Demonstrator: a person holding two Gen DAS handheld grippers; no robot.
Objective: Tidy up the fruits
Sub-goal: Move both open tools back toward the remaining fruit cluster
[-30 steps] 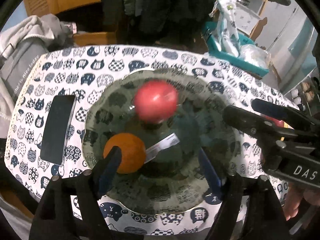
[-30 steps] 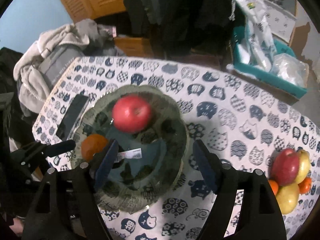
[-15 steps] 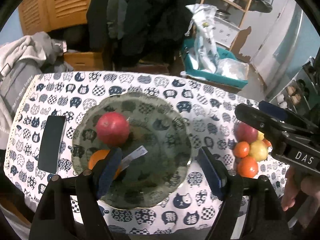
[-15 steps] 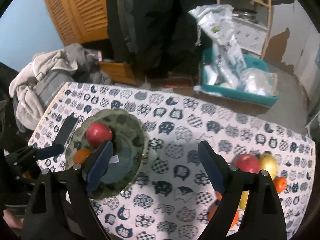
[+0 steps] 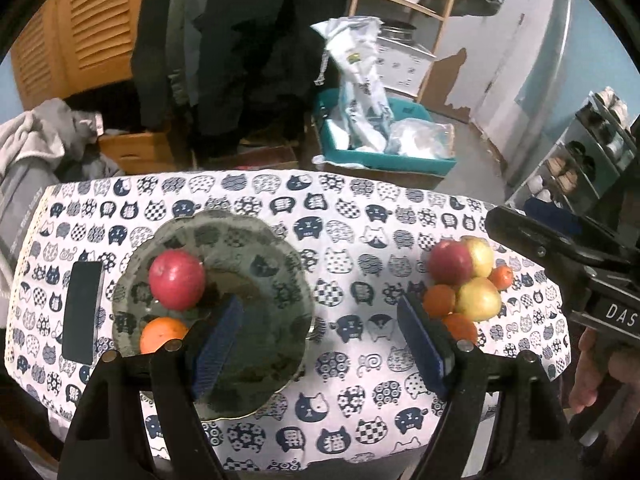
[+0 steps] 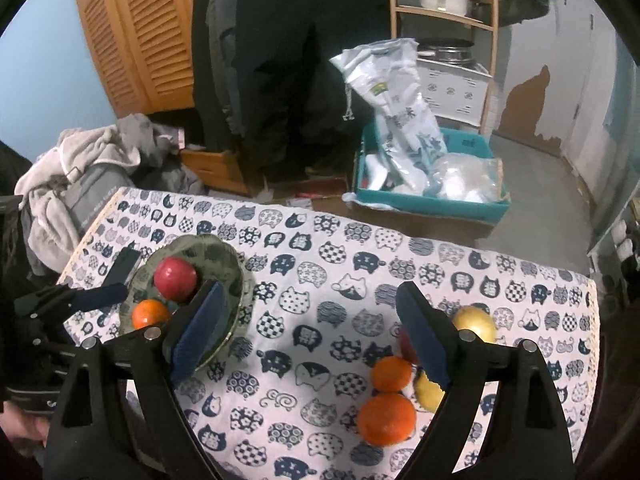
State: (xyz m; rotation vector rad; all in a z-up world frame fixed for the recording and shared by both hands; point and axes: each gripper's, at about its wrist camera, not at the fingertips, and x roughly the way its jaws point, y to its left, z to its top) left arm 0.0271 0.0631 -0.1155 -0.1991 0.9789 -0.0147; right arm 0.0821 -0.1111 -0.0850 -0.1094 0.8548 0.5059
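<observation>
Fruit pile [image 6: 404, 376] lies beside right gripper's [image 6: 316, 330] open jaws

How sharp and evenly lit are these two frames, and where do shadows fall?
Left wrist: sharp, dim indoor light, fisheye bending the table edge. Right wrist: equally sharp, with a dark shadow on the cloth between the glass plate and the loose fruit pile.
</observation>
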